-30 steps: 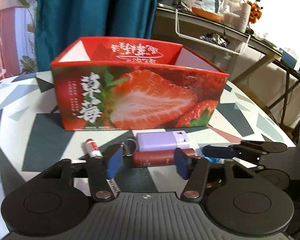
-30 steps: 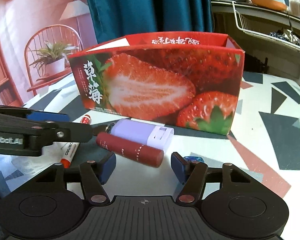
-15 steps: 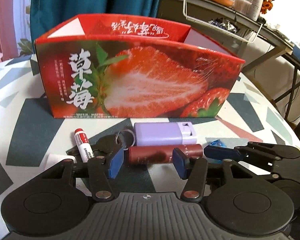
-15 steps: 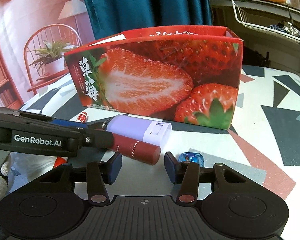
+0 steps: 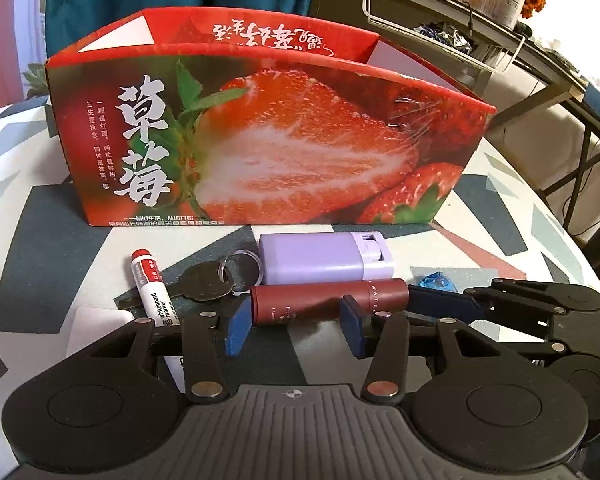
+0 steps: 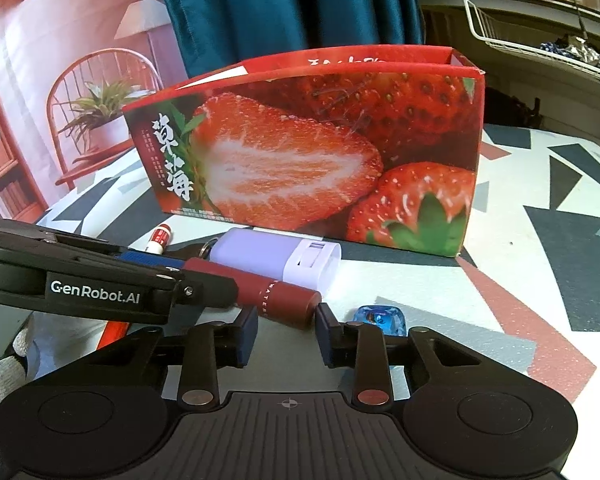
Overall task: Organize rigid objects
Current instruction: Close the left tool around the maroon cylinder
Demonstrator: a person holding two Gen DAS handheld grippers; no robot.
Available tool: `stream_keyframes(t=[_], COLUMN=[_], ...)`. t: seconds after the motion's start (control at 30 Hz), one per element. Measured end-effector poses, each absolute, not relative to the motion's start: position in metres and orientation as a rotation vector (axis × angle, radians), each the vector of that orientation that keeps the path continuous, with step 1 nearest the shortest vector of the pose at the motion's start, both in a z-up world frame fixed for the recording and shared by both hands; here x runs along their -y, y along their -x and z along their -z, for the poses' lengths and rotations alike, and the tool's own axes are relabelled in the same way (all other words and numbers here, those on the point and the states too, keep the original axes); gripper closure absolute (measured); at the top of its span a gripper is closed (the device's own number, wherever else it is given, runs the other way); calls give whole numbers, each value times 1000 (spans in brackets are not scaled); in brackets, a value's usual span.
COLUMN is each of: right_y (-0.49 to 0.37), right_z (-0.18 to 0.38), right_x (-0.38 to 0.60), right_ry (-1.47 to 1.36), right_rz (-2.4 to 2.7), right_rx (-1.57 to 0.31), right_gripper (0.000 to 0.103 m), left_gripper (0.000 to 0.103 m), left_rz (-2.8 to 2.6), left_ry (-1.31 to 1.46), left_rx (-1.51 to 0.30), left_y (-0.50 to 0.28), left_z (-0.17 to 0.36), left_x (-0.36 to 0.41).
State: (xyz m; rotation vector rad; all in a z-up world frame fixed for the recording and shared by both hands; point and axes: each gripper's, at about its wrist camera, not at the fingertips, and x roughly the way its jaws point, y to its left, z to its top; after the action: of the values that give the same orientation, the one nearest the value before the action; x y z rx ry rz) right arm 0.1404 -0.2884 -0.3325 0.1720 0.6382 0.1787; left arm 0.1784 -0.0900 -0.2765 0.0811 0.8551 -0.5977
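A red strawberry box (image 5: 260, 148) (image 6: 320, 152) stands open-topped on the patterned table. In front of it lie a lilac case (image 5: 320, 258) (image 6: 276, 258), a dark red tube (image 5: 324, 302) (image 6: 276, 292), keys on a ring (image 5: 216, 284), a red whiteboard marker (image 5: 152, 284) (image 6: 160, 236) and a small blue piece (image 5: 436, 282) (image 6: 380, 318). My left gripper (image 5: 294, 330) is open, its jaws at the near side of the dark red tube. My right gripper (image 6: 286, 334) is open, its jaws either side of the tube's right end.
A white card (image 5: 96, 324) lies at the left under the marker. Behind the table are a teal curtain (image 6: 284, 4) and a shelf with a white wire basket (image 5: 440, 28). The table (image 6: 540, 264) continues to the right.
Both grippers have moved forward and down toward the dark red tube. The right jaws have narrowed around its end. The objects have not moved.
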Motion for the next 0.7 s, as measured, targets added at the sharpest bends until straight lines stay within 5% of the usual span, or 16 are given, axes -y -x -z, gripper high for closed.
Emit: stream_keyframes(t=[0.7], right_y=[-134], right_z=[318], right_x=[289], right_ry=[-159], right_rz=[-185], right_rx=[-602], right_gripper=[76], left_gripper=[54], left_rz=[595], left_ry=[-74], left_rx=[-819], left_y=[-166], left_z=[258], left_x=[86])
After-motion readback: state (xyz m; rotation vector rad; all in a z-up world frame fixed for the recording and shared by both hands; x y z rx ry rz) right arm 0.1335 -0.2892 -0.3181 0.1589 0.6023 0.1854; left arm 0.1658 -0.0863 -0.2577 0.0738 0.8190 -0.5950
